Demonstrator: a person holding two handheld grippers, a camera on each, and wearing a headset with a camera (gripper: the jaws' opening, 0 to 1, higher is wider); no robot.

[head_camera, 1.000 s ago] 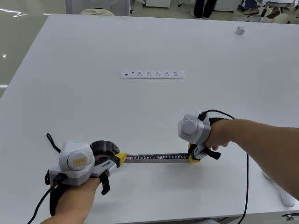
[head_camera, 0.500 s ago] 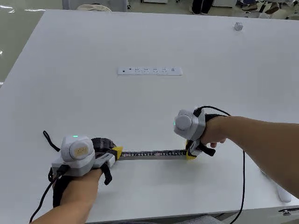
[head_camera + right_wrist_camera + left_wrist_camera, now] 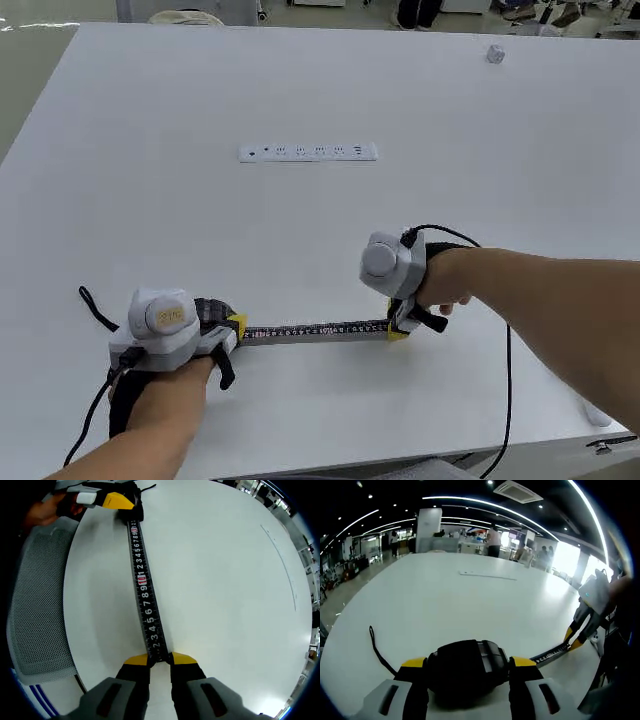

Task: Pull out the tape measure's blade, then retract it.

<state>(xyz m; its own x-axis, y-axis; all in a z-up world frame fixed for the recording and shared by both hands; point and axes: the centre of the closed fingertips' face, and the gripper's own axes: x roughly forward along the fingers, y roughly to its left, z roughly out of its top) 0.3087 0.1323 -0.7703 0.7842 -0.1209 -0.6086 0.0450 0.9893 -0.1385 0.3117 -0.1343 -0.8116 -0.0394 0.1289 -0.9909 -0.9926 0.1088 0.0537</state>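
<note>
We log the surface [image 3: 150, 200] as smooth, white, with faint sheen. Case [image 3: 467, 667]: black, matt, ribbed plastic or rubber. Blade [image 3: 145, 605]: dark, printed, slight gloss. Chair [image 3: 37, 610]: grey open-mesh cloth.

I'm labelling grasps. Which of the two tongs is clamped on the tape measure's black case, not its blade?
The left tongs: their yellow tips flank the round black tape measure case, while the right tongs pinch the end of the numbered blade.
</note>
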